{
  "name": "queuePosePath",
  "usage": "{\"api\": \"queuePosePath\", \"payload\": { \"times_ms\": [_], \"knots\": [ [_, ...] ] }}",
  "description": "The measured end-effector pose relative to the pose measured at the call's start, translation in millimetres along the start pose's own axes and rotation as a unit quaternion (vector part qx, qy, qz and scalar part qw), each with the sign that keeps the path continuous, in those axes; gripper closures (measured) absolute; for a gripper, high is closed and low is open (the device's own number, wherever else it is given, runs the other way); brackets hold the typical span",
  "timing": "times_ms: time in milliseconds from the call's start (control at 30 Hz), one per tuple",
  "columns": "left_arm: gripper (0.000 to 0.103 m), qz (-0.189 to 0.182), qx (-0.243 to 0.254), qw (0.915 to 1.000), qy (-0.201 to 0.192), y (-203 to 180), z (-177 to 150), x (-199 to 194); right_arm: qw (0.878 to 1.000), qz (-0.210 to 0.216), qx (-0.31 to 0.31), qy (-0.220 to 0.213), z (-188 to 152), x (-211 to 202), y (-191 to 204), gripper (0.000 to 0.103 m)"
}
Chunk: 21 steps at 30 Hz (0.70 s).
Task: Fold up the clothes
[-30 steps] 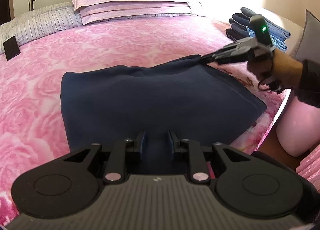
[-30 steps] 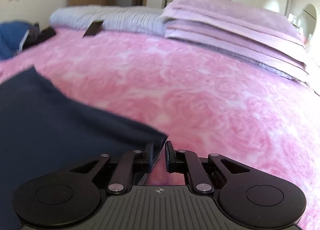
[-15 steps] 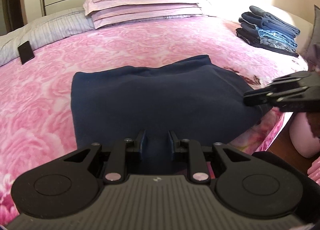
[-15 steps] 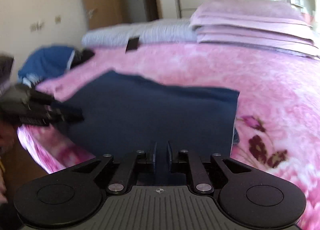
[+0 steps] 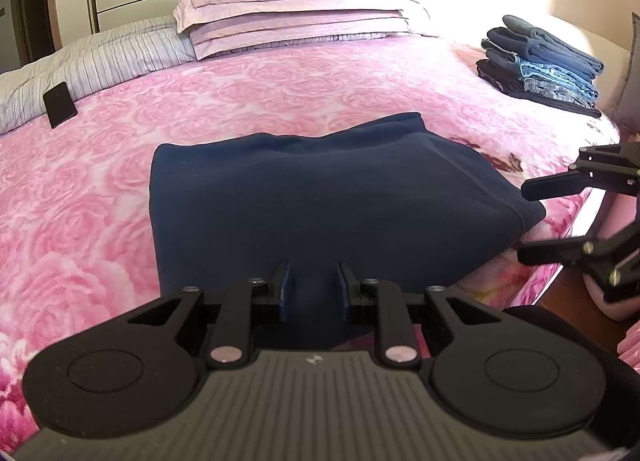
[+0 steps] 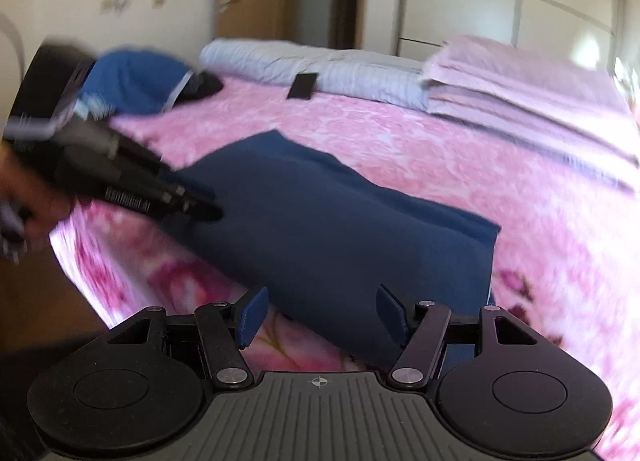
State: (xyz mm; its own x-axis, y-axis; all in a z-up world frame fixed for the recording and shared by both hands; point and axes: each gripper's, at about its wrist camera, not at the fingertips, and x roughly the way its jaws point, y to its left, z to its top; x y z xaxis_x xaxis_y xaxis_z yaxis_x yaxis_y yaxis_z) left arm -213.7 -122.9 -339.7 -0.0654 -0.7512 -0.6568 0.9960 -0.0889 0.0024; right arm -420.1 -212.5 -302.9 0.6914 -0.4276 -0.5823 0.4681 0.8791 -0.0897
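On the bed, near edge: a folded navy garment point(image 5: 320, 197) lies flat on a pink rose-patterned blanket point(image 5: 80, 197), its near hem close to the mattress edge.
Garment edges: the left side runs straight; the far edge is slightly rumpled with one corner poking toward the pillows; the right corner shows stacked fold layers, just short of the bed's right edge.
Left gripper point(image 5: 313, 289): fingers set narrowly apart with the garment's near hem between them; the pads appear to pinch the cloth. In the right wrist view it point(image 6: 200, 209) reaches in from the left onto the garment's left corner, blurred.
Right gripper point(image 6: 320, 315): jaws opening, spread wide, with the garment's near corner lying between the pads but not pressed. From the left wrist view its two fingers point(image 5: 550, 187) flank the layered right corner, one above and one below.
Open room, left: a broad stretch of bare blanket beside the garment.
Open room, far: bare blanket between the garment and the stacked lilac pillows point(image 5: 288, 9).
Other things: a dark flat phone-like object point(image 5: 60, 104) leans on a striped grey duvet point(image 5: 104, 57) far left; a pile of folded jeans point(image 5: 540, 61) sits at the far right corner; a blue heap of cloth point(image 6: 136, 81) lies at the far left in the right wrist view.
Beyond the edge: floor shows below the right side of the bed.
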Motion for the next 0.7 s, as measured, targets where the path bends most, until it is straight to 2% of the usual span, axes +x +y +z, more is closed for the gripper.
{"api": "queuePosePath", "payload": {
  "times_ms": [100,233,267,300,367,400,467,533,633,700],
  "knots": [
    [0.083,-0.001,-0.006,1.0000,-0.001,1,1,-1,0.998,-0.012,-0.055,0.020,-1,12,12,0.040],
    [0.082,-0.001,-0.014,0.9999,-0.004,3,2,-5,0.997,-0.003,-0.070,0.034,-1,30,15,0.040],
    [0.079,0.000,-0.014,0.9998,-0.013,3,3,-12,0.996,-0.002,-0.077,0.040,-1,35,16,0.040],
    [0.075,0.002,-0.014,0.9997,-0.021,4,5,-18,0.995,-0.004,-0.088,0.045,-1,39,17,0.040],
    [0.056,0.010,0.001,0.9990,-0.044,3,3,-32,0.992,-0.008,-0.115,0.057,0,48,21,0.040],
    [0.052,0.023,0.030,0.9977,-0.057,1,-1,-40,0.990,-0.012,-0.127,0.060,-1,52,22,0.040],
    [0.034,0.049,0.088,0.9916,-0.081,-2,-10,-55,0.986,-0.020,-0.153,0.067,-3,60,24,0.040],
    [0.030,0.080,0.169,0.9781,-0.092,-12,-24,-63,0.981,-0.026,-0.178,0.074,-6,67,28,0.040],
    [0.030,0.110,0.303,0.9432,-0.079,-34,-50,-59,0.973,-0.033,-0.212,0.082,-10,78,34,0.040],
    [0.030,0.127,0.371,0.9181,-0.059,-49,-63,-44,0.970,-0.038,-0.223,0.083,-12,84,36,0.040]
  ]
}}
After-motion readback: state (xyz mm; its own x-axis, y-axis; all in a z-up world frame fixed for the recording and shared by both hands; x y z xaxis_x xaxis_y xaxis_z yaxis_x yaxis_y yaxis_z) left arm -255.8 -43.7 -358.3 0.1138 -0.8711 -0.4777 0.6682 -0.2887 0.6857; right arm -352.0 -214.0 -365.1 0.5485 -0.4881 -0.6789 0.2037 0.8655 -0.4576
